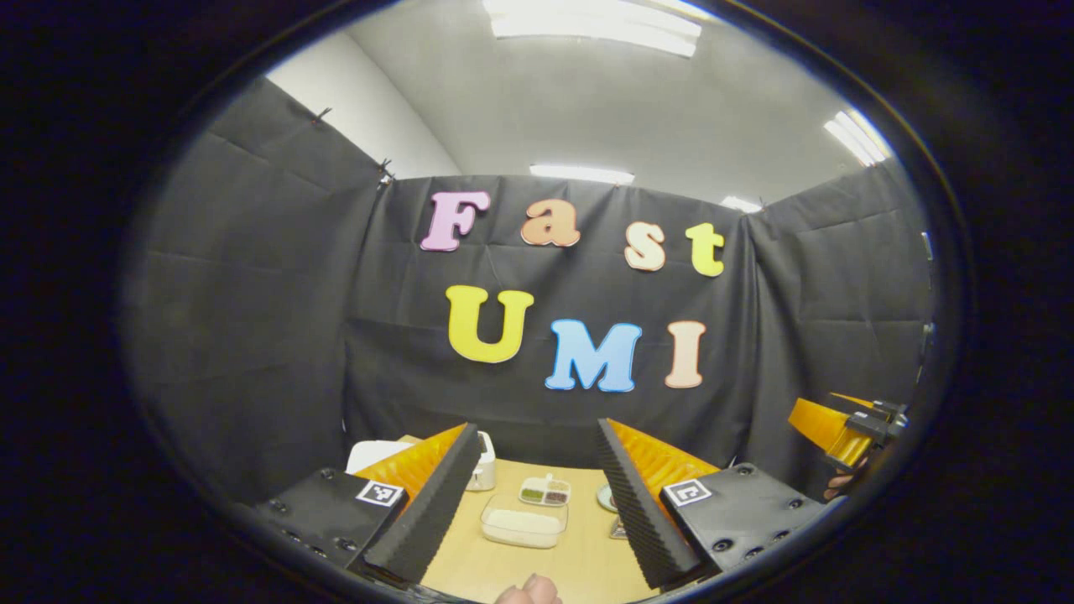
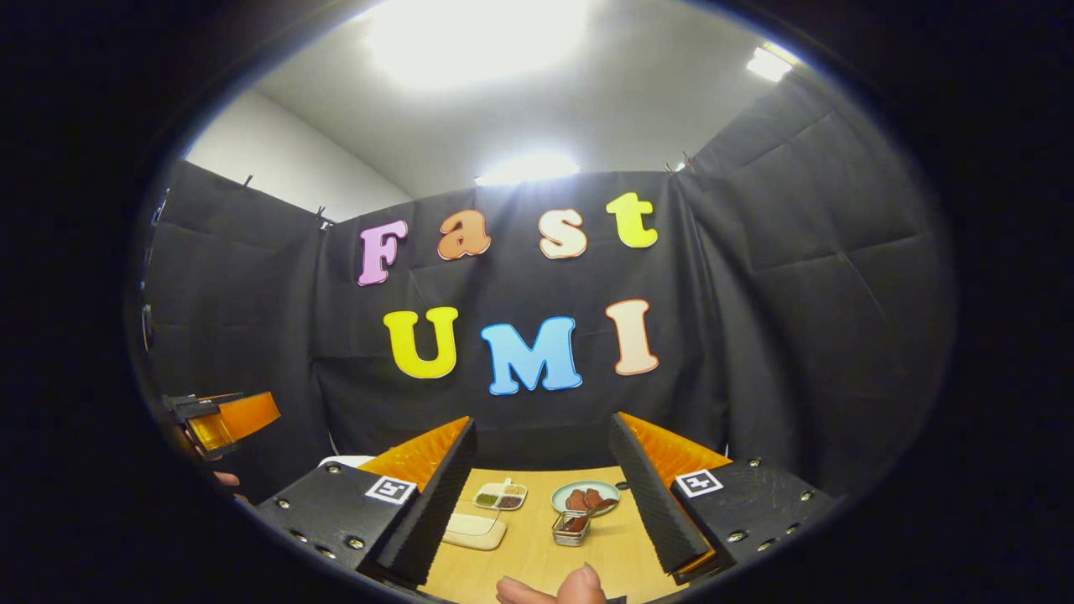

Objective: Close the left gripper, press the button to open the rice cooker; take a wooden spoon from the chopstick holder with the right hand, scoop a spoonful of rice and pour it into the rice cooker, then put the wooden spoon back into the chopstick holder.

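I am holding my left gripper (image 1: 537,491) and right gripper (image 2: 541,486) wide apart, both hovering above the table (image 1: 579,566), rice container (image 1: 523,520) lying ahead.

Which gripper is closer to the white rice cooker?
Left. The rice cooker sits just beyond the left gripper's left finger. For the right gripper, the cooker's white edge peeks out farther off to its left. Both are raised above the table with jaws open.

On my light wooden table (image 2: 537,554) I see a small white divided dish of mixed grains (image 2: 500,497). Just beside it is a pale green round plate of reddish-brown pieces (image 2: 586,497), with a small metal-framed box (image 2: 571,528) touching that plate's near edge.
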{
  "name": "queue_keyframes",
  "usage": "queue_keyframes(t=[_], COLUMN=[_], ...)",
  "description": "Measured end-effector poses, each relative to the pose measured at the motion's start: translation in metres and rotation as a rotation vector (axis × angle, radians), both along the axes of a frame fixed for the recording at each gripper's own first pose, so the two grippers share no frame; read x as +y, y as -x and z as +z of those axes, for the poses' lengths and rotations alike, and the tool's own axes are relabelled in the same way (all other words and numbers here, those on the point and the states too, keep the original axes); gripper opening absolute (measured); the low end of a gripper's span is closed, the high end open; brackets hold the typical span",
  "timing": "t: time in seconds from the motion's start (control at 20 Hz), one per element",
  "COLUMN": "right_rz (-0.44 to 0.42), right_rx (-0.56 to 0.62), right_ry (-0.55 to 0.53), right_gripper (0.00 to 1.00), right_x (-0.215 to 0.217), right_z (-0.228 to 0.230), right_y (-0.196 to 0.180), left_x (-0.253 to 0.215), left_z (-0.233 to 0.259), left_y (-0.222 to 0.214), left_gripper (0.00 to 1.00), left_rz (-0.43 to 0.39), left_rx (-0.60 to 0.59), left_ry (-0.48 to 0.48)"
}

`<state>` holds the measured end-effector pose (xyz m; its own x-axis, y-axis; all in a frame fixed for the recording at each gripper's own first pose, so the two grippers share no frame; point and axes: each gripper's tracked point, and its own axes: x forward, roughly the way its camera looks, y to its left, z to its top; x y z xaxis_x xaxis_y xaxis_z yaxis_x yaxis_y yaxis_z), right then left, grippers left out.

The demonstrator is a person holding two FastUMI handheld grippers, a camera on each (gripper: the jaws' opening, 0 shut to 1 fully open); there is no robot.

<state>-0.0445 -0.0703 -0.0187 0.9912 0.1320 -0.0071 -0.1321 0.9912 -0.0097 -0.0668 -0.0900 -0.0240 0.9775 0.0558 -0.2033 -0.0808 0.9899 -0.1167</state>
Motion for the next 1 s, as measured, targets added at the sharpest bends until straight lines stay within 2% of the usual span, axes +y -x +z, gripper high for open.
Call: queue_keyframes(t=[0.1, 0.25, 0.35, 0.6, 0.65, 0.7, 1.0], right_rz=[-0.021, -0.003, -0.031, -0.024, -0.026, -0.028, -0.025], right_rx=[-0.022, -0.014, -0.023, -0.004, -0.004, -0.009, -0.001], right_ry=[0.029, 0.024, 0.049, 0.029, 0.032, 0.037, 0.054], right_gripper=[0.96, 0.96, 0.96, 0.96, 0.97, 0.96, 0.96], right_x=[0.003, 0.022, 0.019, 0.04, 0.041, 0.043, 0.054], right_z=[0.009, 0.01, 0.013, 0.014, 0.014, 0.016, 0.015], right_y=[0.004, 0.01, 0.01, 0.015, 0.015, 0.015, 0.017], left_x=[0.002, 0.017, 0.02, 0.04, 0.044, 0.05, 0.061], left_z=[-0.005, 0.0, 0.0, -0.008, -0.007, -0.005, -0.008], left_y=[0.0, -0.003, -0.003, -0.001, 0.0, 0.001, -0.003], left_gripper=[0.94, 0.93, 0.94, 0.93, 0.96, 0.94, 0.93], left_rz=[-0.007, -0.023, -0.034, -0.039, -0.034, -0.029, -0.037], left_rx=[0.012, -0.001, -0.009, -0.004, -0.007, -0.014, -0.016], left_ry=[0.044, 0.019, 0.039, 0.061, 0.06, 0.054, 0.052])
